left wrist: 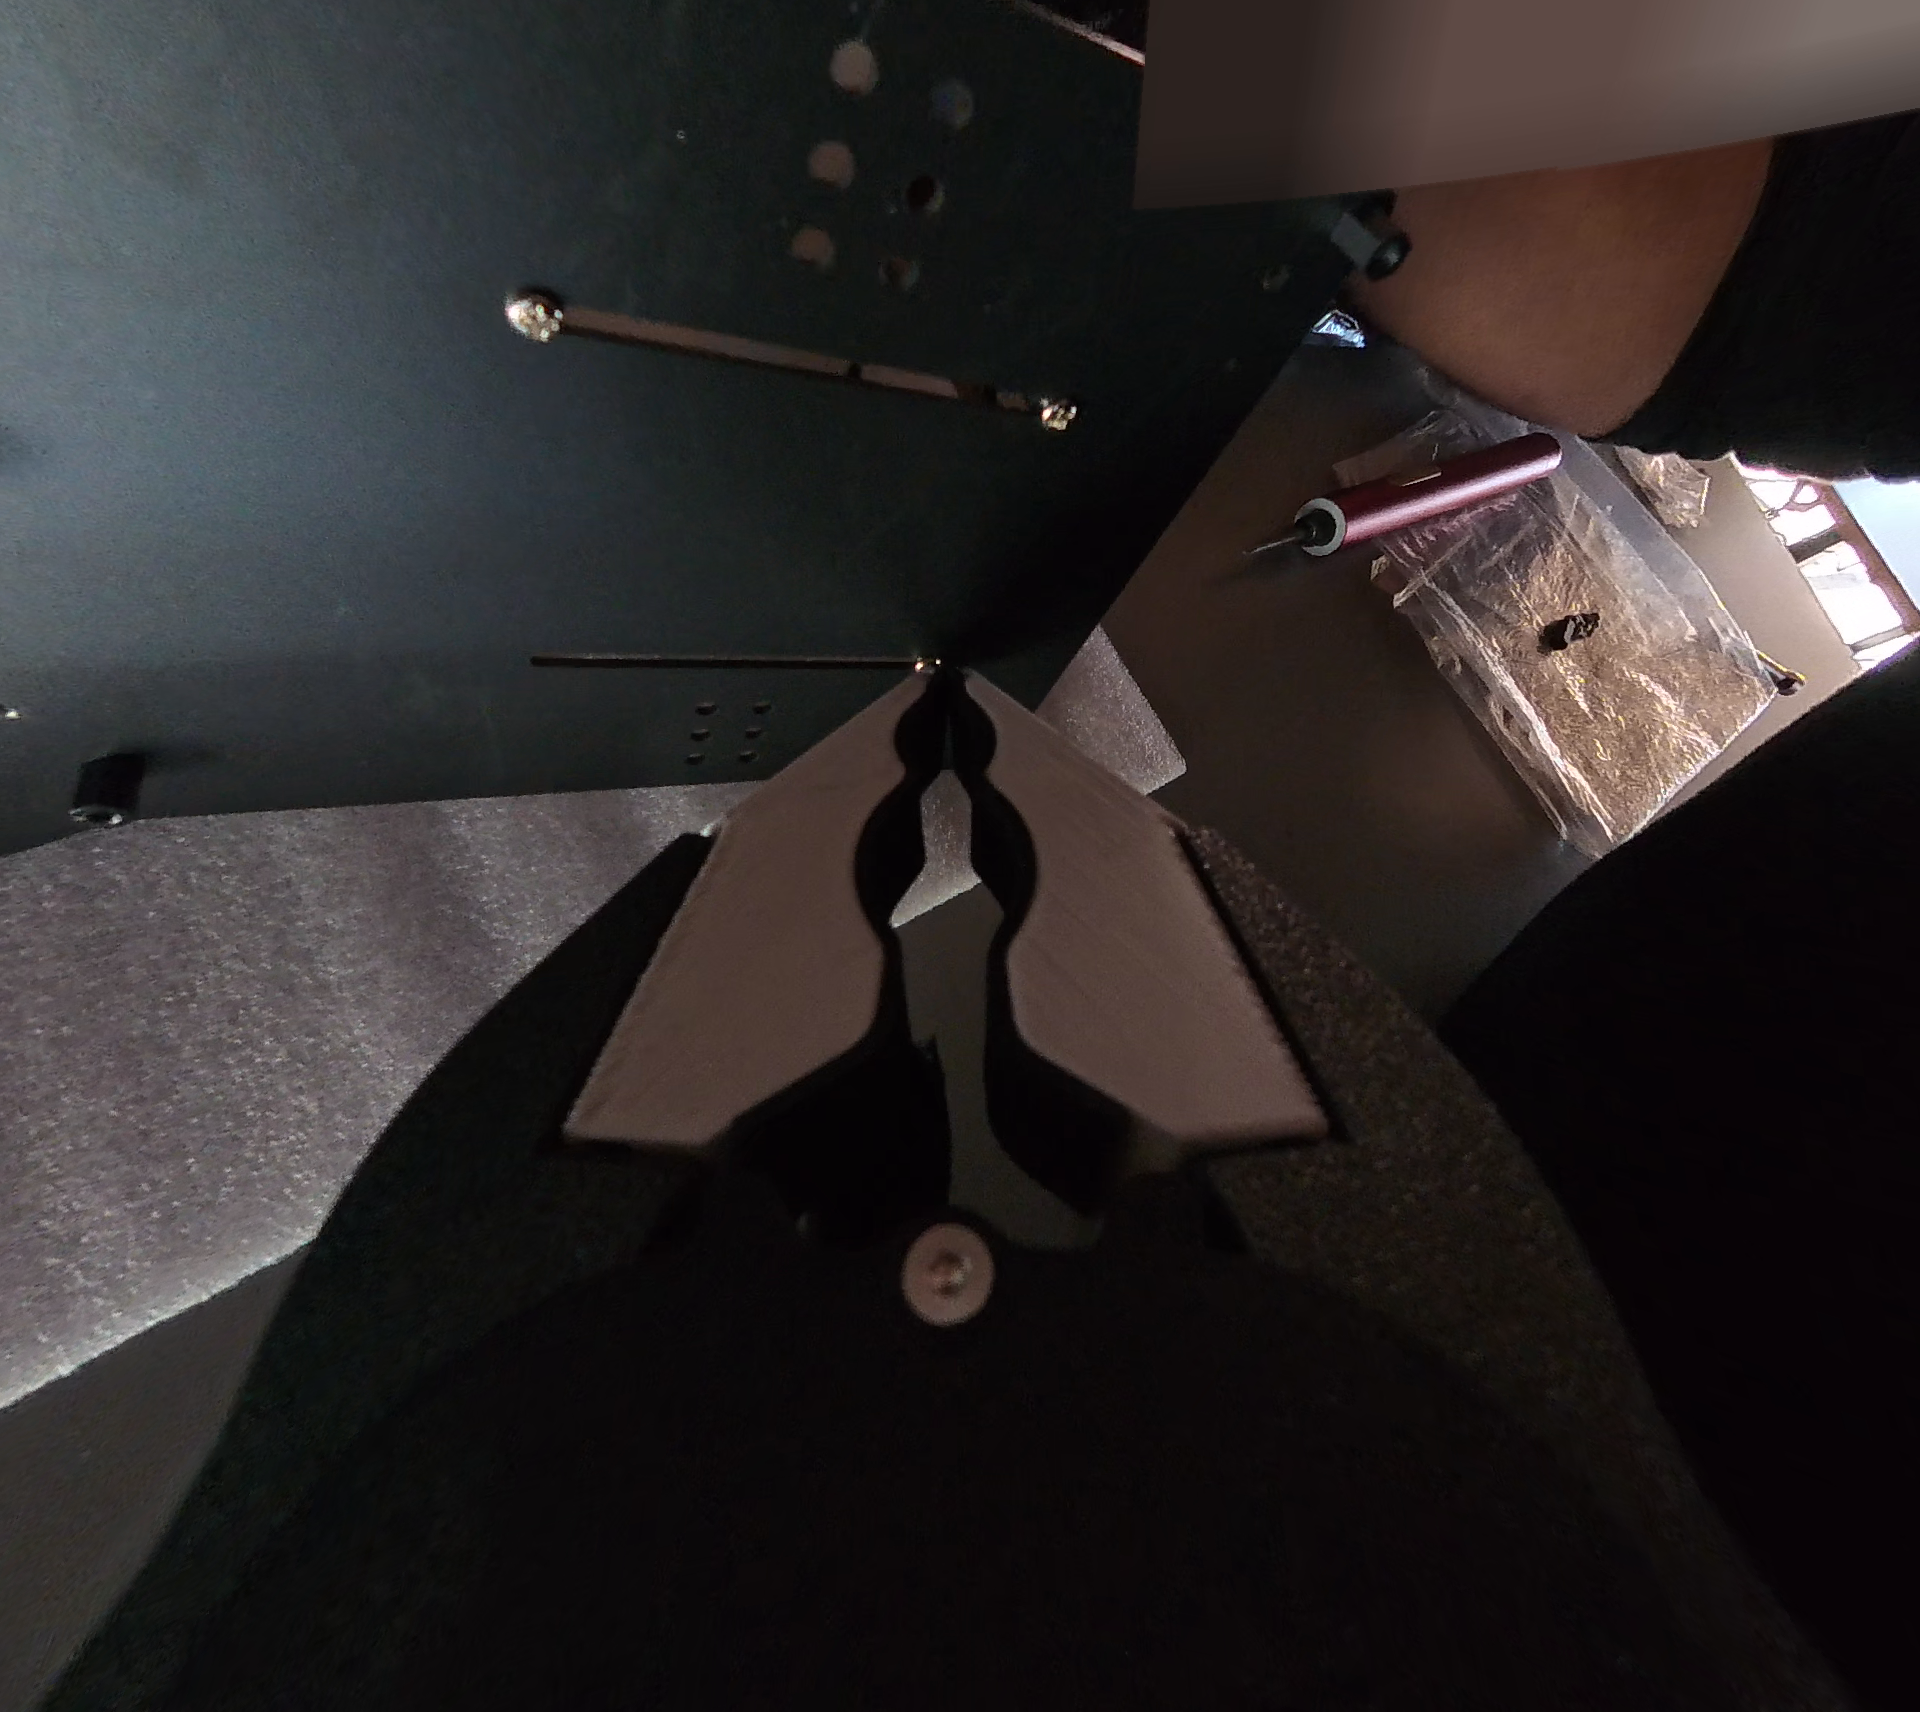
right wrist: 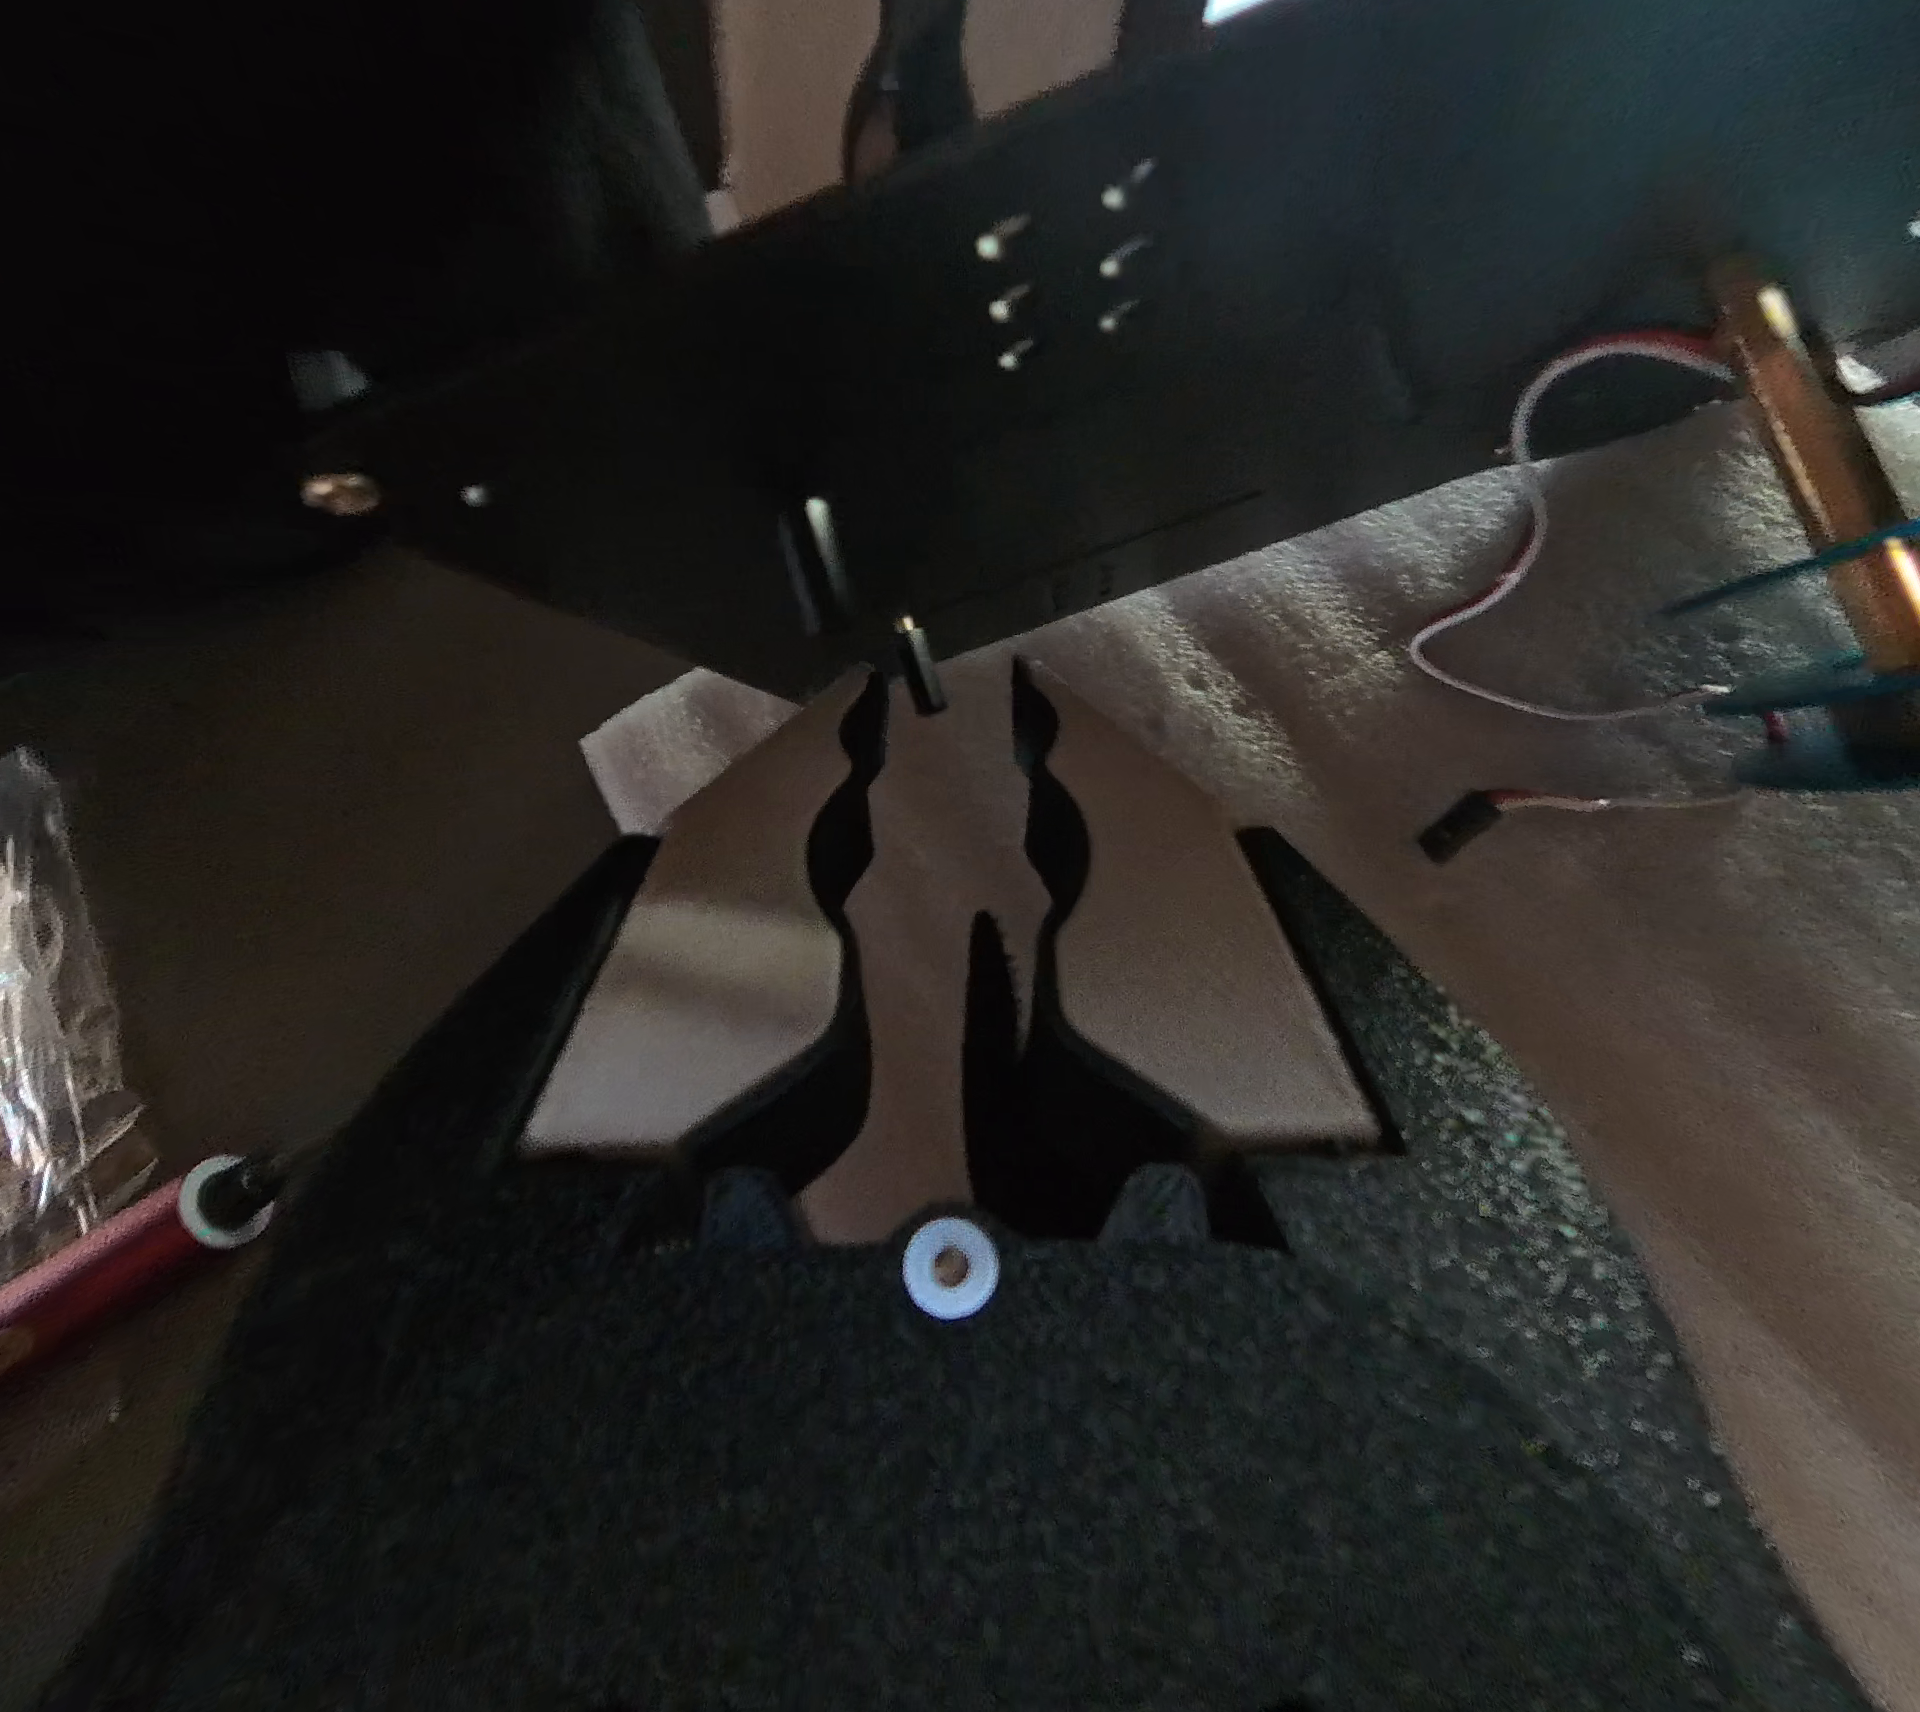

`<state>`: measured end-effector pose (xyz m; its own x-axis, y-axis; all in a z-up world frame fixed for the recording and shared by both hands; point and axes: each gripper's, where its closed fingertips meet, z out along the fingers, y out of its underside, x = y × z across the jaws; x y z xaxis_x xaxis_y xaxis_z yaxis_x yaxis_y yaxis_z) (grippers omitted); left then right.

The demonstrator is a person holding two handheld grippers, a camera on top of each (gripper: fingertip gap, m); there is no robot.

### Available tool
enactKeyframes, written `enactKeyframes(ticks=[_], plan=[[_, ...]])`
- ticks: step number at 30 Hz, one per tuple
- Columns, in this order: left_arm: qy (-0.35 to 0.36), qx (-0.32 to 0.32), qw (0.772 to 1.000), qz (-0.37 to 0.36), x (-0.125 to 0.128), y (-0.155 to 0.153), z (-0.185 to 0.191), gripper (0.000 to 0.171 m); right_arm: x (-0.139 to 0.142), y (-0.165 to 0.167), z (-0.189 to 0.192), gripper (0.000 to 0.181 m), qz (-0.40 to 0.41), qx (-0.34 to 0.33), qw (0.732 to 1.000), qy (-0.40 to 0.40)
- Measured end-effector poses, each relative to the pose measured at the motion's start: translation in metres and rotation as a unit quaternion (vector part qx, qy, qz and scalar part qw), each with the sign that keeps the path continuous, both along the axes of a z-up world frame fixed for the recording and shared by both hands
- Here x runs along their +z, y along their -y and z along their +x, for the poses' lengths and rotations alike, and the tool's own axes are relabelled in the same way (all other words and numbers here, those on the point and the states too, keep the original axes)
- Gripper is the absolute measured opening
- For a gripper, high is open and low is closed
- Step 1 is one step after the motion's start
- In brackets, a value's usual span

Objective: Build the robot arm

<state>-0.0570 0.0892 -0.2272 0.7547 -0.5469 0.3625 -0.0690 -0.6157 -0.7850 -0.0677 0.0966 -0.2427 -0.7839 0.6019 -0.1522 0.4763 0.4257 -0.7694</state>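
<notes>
Left gripper (left wrist: 943,694) is pinching the corner of the black plate (left wrist: 416,208) with jaws closed on its edge, while right gripper (right wrist: 948,675), jaws narrowly parted, is bracketing a small black standoff (right wrist: 918,671) at the plate's near edge, not gripping it.

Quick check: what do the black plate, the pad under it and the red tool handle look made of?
Black plate: probably painted or powder-coated sheet metal; matte, thin-edged, with punched holes and slots.
Pad: looks like white foam sheet; grainy, bubbly surface.
Red tool handle: likely anodized aluminium; smooth satin sheen.
The left tongs sit at the plate's edge.
</notes>
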Motion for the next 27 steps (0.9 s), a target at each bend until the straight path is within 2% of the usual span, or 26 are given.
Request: enactKeyframes(ticks=[5, 8, 10, 14, 15, 20, 24, 27], plan=[[-0.001, 0.000, 1.000, 0.002, 0.000, 0.000, 0.000, 0.000, 0.014, -0.014, -0.004, 0.022, -0.021, -0.030, 0.999, -0.013], [0.000, -0.001, 1.000, 0.001, 0.000, 0.000, 0.001, 0.000, 0.006, -0.005, 0.002, 0.024, -0.009, -0.003, 1.000, -0.007], [0.001, -0.001, 1.000, 0.002, 0.000, 0.000, 0.001, 0.000, 0.001, -0.002, -0.003, 0.024, 0.001, -0.011, 1.000, -0.001], [0.000, -0.002, 1.000, 0.001, 0.000, -0.001, 0.001, 0.000, 0.026, -0.012, -0.006, 0.024, -0.080, -0.035, 0.996, 0.004], [-0.001, -0.002, 1.000, 0.001, 0.000, -0.001, 0.001, 0.000, 0.027, -0.015, -0.004, 0.023, -0.079, -0.034, 0.996, 0.001], [-0.006, -0.007, 1.000, 0.001, 0.000, -0.001, 0.001, 0.000, 0.005, -0.007, -0.004, 0.026, -0.019, -0.027, 0.999, 0.014], [-0.013, -0.017, 1.000, 0.004, -0.001, -0.001, 0.001, 0.000, 0.032, -0.034, -0.011, 0.026, -0.097, -0.101, 0.990, 0.007], [-0.037, -0.031, 0.999, 0.019, -0.001, -0.001, 0.001, 0.000, 0.027, -0.055, 0.000, 0.031, -0.056, -0.175, 0.982, 0.041]])
